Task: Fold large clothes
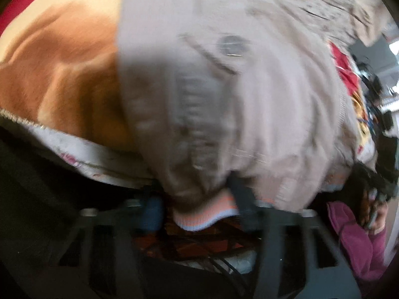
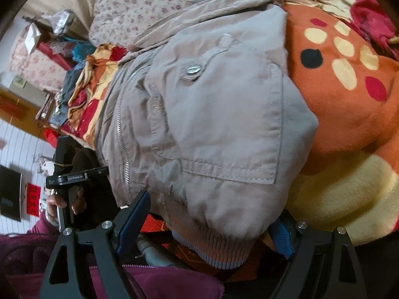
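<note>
Jacket (image 2: pixel 212 124), a pale grey-beige one, fills the middle of both my views, spread over an orange plush blanket (image 2: pixel 349 114) on the bed. Its cloth is a smooth woven cotton with straight stitched seams. A flapped patch pocket (image 2: pixel 224 129) sits at centre frame in the right wrist view, closed by a round metal snap (image 2: pixel 193 69), and a metal zipper (image 2: pixel 124 134) runs down the left of that frame. The hem (image 2: pixel 212 246) at the bottom centre is ribbed knit, banded orange and pale blue. The blanket is thick and fleecy, with cream, red and black dots at the upper right. A floral sheet (image 2: pixel 154 5) lies along the top.

My right gripper (image 2: pixel 207 234) points steeply down at the hem, with its blue-padded jaws standing wide on either side of the ribbing and the left pad clear of the cloth.

My left gripper (image 1: pixel 197 211) also tilts down over the hem; that view is badly blurred. Its jaws are much narrower with the striped ribbing between them, but I cannot tell whether they press it. In the right wrist view my left hand (image 2: pixel 64 204), in a magenta sleeve (image 2: pixel 32 236), grips the handle at lower left.
</note>
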Available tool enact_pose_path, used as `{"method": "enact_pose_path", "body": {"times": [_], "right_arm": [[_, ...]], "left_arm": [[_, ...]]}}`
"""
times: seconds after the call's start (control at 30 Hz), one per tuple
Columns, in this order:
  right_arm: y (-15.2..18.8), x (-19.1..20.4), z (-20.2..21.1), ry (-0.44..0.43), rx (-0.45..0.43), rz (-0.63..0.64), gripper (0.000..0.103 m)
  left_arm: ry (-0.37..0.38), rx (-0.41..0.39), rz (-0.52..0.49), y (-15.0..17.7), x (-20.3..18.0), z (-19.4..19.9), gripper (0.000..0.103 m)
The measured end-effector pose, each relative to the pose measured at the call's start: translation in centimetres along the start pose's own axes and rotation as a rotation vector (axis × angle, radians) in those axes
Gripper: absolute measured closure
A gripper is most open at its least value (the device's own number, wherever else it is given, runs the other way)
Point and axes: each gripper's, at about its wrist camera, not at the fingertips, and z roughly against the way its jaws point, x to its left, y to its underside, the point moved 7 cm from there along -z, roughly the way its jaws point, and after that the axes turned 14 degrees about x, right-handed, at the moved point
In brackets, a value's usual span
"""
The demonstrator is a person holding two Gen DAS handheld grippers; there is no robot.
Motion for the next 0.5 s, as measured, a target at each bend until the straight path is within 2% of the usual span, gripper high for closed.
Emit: {"method": "enact_pose_path", "body": {"times": [0.03, 0.1, 0.13, 0.2, 0.33, 0.43, 0.47, 0.5], "right_arm": [[0.1, 0.3, 0.1, 0.009, -0.001, 0.016, 0.045], [0.4, 0.9, 0.3, 0.022, -0.004, 0.045, 0.063], [0.6, 1.2, 0.5, 0.023, -0.006, 0.063, 0.069], [0.9, 1.9, 1.0, 0.024, -0.02, 0.096, 0.073], [1.4, 2.9, 1.4, 0.03, -0.023, 0.146, 0.074], [1.1, 2.6, 0.7, 0.037, -0.011, 0.133, 0.072], [1.0, 2.3, 0.4, 0.03, 0.001, 0.112, 0.069], [0.9, 1.9, -0.1, 0.035, 0.015, 0.088, 0.054]], "left_arm": [[-0.023, -0.011, -0.022, 0.1, -0.4, 0.2, 0.076], [-0.039, -0.026, -0.056, 0.5, -1.0, 0.9, 0.086], [-0.027, -0.036, -0.058, 0.7, -1.1, 1.4, 0.088], [0.0, -0.055, -0.053, 0.8, -1.2, 2.6, 0.089], [0.045, -0.102, -0.075, 1.4, -1.6, 5.0, 0.089], [0.034, -0.125, -0.089, 1.1, -1.7, 6.1, 0.089], [0.033, -0.127, -0.089, 1.0, -2.1, 6.1, 0.089], [0.031, -0.129, -0.087, 1.0, -2.1, 6.0, 0.089]]}}
